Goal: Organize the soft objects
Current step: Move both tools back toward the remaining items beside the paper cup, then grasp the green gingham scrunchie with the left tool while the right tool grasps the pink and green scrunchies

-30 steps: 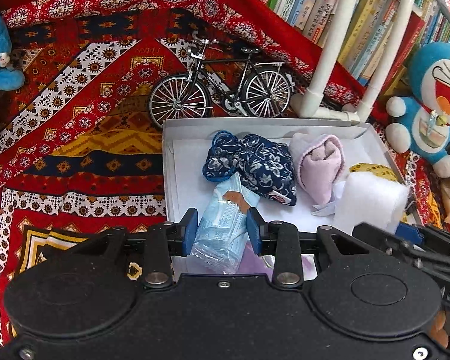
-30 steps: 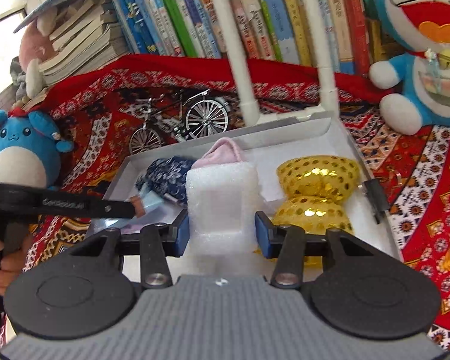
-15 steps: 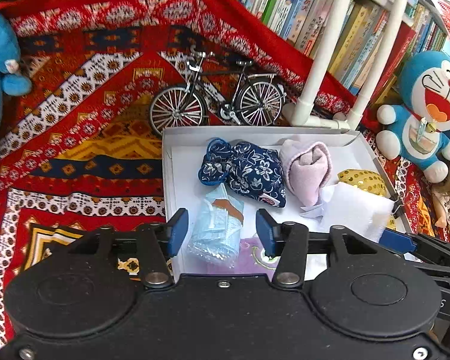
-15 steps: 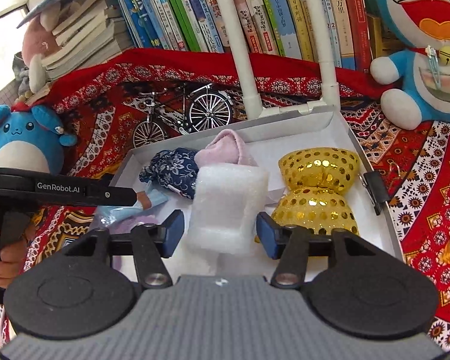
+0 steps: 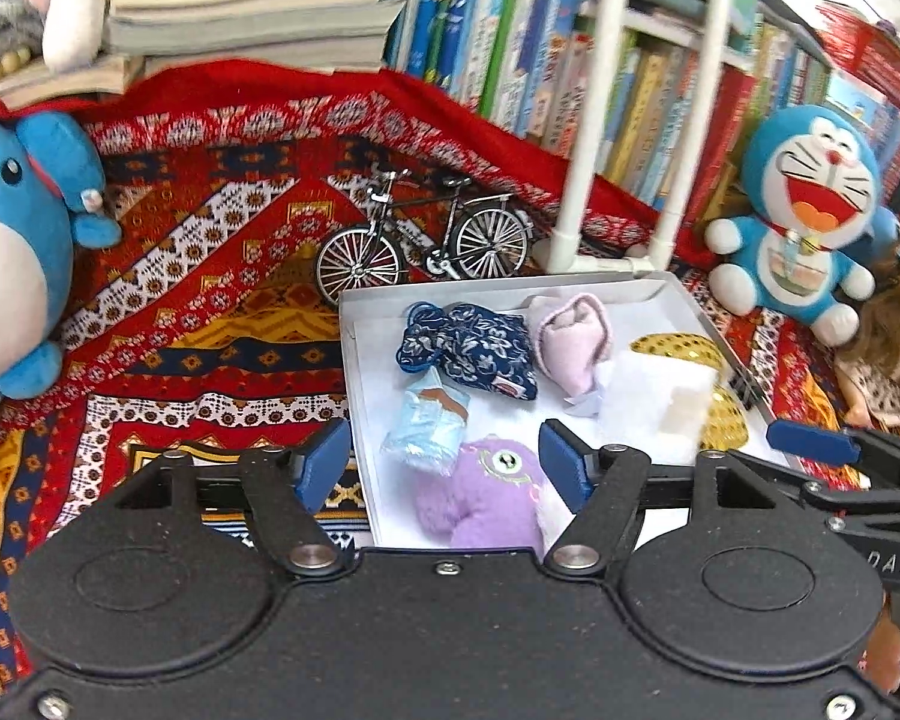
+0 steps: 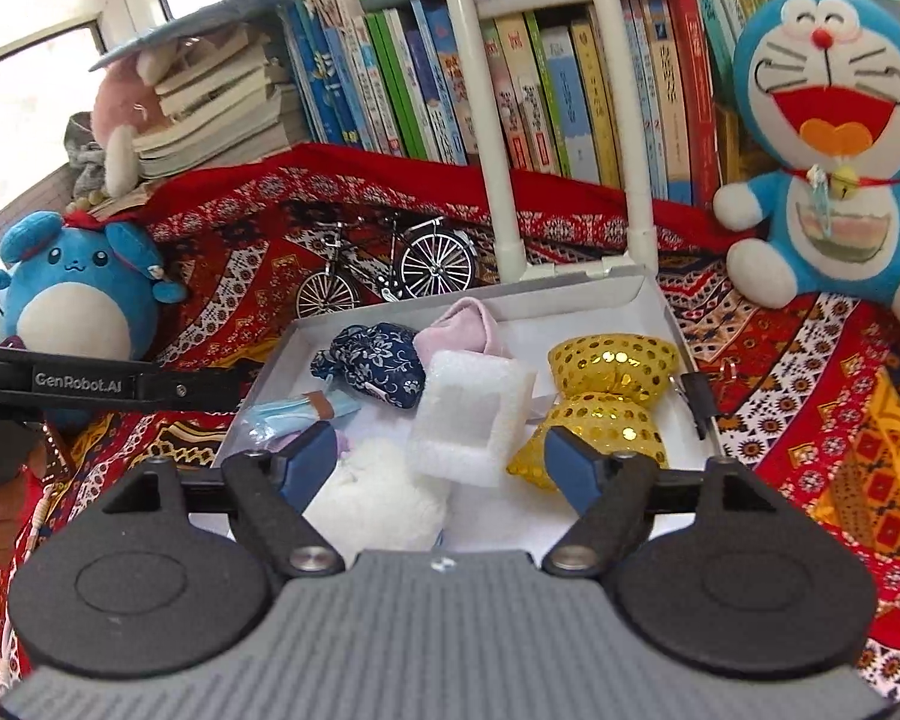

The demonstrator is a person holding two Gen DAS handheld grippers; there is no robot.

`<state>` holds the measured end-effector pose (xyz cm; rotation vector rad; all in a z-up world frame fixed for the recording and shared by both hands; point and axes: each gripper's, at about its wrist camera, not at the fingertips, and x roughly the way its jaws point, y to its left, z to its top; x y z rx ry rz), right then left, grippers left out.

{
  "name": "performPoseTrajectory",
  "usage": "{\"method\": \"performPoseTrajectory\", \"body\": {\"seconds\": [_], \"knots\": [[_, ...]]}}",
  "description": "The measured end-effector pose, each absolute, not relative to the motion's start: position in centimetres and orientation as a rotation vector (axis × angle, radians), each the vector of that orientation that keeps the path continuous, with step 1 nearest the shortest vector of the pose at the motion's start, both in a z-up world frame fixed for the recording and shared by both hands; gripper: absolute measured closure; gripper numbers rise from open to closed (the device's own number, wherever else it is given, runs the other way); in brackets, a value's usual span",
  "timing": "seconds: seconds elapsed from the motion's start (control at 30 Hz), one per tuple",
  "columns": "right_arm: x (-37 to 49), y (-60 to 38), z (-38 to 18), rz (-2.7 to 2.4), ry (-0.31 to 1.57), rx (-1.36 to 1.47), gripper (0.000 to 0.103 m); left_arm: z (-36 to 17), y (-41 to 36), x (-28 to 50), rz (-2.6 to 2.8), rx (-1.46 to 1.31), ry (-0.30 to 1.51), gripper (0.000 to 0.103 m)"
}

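Step in hand, as judged: the release that follows placement. The left claw [image 5: 444, 468] stands released above the near end of the white tray [image 5: 354, 360], its jaws having just been opening; the light-blue mask packet [image 5: 429, 426] lies free on the tray floor beyond the tips, touched by neither pad. The right claw [image 6: 441, 465] is likewise released, jaws just opened, with the white foam block [image 6: 471, 414] resting loose in the tray, leaning toward the gold sequin cushion [image 6: 609, 396]. Count of soft items in the tray: one mask packet, one navy floral pouch [image 5: 471, 348], one pink cloth bundle [image 5: 570, 336], one foam block, one gold cushion, one purple plush [image 5: 486, 498], one white fluffy piece [image 6: 378, 498]; seven in all. Outside it on the patterned cloth [image 5: 210, 324]: two blue plush toys and one model bicycle [image 5: 420, 240]. The next move calls for clearing both claws off the tray without snagging anything, then finding any soft item left unsorted.
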<state>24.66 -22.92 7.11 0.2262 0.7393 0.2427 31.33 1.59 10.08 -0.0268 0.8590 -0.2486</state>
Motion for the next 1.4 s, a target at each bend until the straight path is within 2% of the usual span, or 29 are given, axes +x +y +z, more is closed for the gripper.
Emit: {"method": "performPoseTrajectory", "body": {"seconds": [0.67, 1.2, 1.3, 1.4], "knots": [[17.4, -25.5, 7.4, 0.266, 0.654, 0.210, 0.000, 12.5, 5.0, 19.7, -0.269, -0.045, 0.705, 0.024], [13.6, -24.8, 6.1, 0.299, 0.581, 0.101, 0.000, 9.6, 7.3, 13.5, -0.220, -0.051, 0.617, 0.018], [13.1, -24.3, 5.6, 0.301, 0.575, 0.069, 0.000, 8.7, 7.9, 12.5, -0.192, -0.074, 0.583, 0.012], [12.7, -23.9, 5.2, 0.301, 0.574, 0.038, 0.000, 7.8, 8.4, 12.0, -0.179, -0.077, 0.583, 0.012]]}}
